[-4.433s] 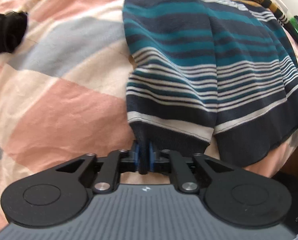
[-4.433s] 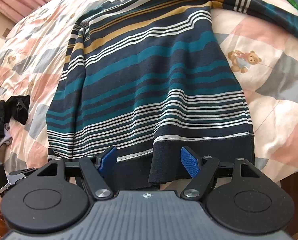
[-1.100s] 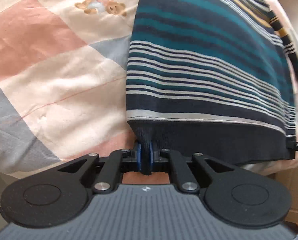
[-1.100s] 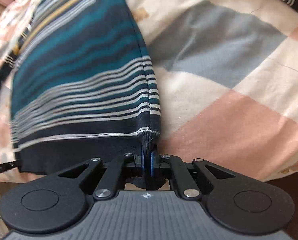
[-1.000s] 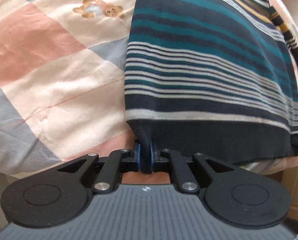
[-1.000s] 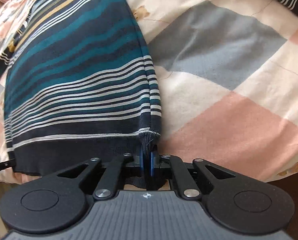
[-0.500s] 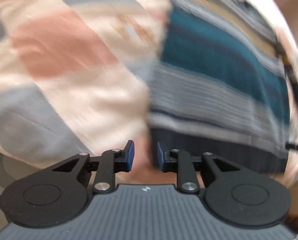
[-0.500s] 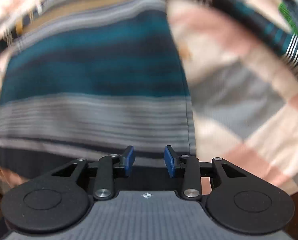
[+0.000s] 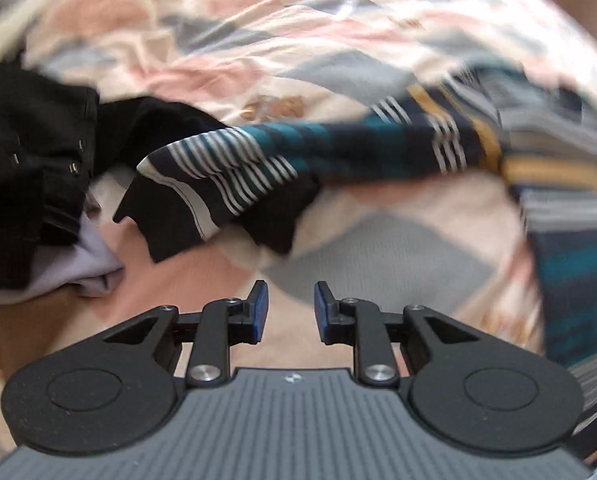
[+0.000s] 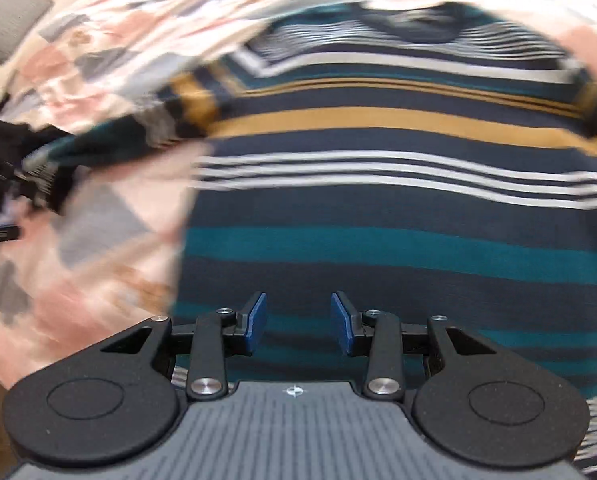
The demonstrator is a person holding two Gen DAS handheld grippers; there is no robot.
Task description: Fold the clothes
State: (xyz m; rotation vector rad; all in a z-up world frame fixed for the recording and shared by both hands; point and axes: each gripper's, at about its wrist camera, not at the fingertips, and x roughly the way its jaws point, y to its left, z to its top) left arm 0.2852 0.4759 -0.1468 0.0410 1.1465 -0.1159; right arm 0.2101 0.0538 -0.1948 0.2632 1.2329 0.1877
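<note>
Two hand-held grippers hover over a bed, both with their blue-padded jaws apart and holding nothing.

Nearest in the left wrist view, the left gripper (image 9: 286, 312) hangs above the quilt (image 9: 378, 264), a patchwork of pink, grey and cream squares. Just beyond it lies one sleeve (image 9: 282, 156) of a striped sweater, stretched out sideways across the quilt, its dark cuff pointing left and its teal, white and mustard bands running back to the right, where it joins the sweater's body at the blurred right edge of the view. To the left of the cuff sits a heap of black clothing (image 9: 34, 152) with small metal studs, resting on a pale lilac cloth (image 9: 78, 268). The cuff touches or overlaps the edge of the black heap. Farther back the quilt is rumpled and blurred.

In the right wrist view, the right gripper (image 10: 297, 322) hovers directly over the lower body of the sweater (image 10: 398, 208), which lies spread flat on the bed. Going away from the jaws, the stripes run teal and navy, then thin white lines, then a broad mustard band, then the neckline at the far end. The sleeve trails off to the left towards the black heap. The quilt surrounds the sweater on the left and beyond.
</note>
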